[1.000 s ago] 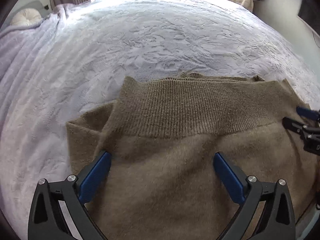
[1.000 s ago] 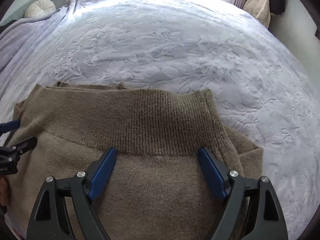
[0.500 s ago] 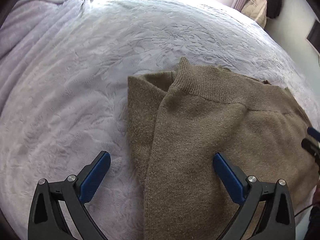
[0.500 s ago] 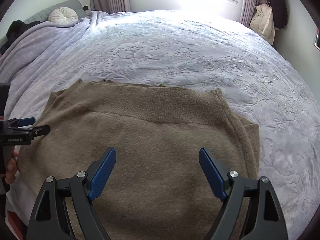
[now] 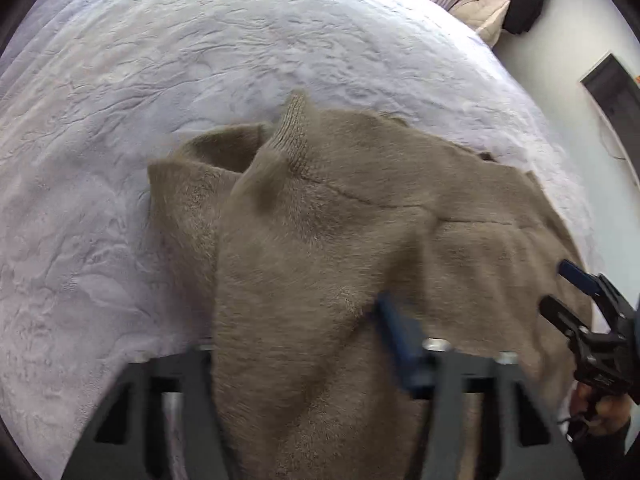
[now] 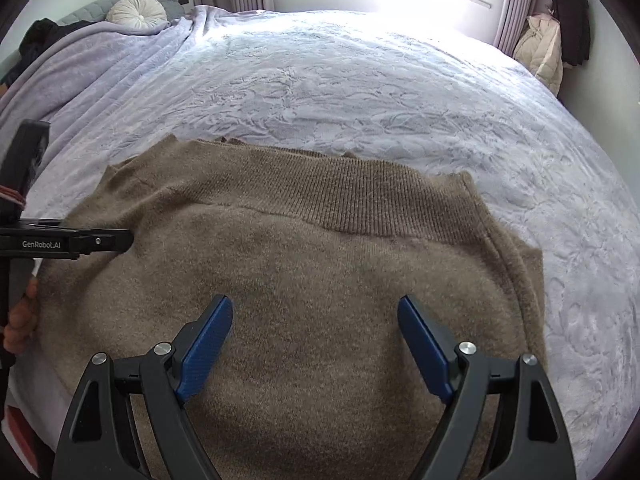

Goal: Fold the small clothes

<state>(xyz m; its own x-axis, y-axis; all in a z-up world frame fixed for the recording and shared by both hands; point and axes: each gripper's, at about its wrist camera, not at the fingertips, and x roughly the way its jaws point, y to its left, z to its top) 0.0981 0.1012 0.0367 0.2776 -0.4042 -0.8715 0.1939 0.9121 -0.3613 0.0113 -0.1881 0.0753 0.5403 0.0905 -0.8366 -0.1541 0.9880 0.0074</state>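
Both tongs are hovering over the brown sweater [image 6: 320, 280] lying on the bed [image 6: 360, 80]. Your left gripper [image 5: 304, 360] is clenching its left edge; your right gripper [image 6: 316, 336] is gaping, unloaded. Ribbed hem is pointing away from you, running crosswise.

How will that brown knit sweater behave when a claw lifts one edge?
Probably floppy: the brown knit sweater already drapes and bunches over the left claw. Likely grippy, given its fuzzy nap. It may drag on the textured bedspread instead of sliding freely.
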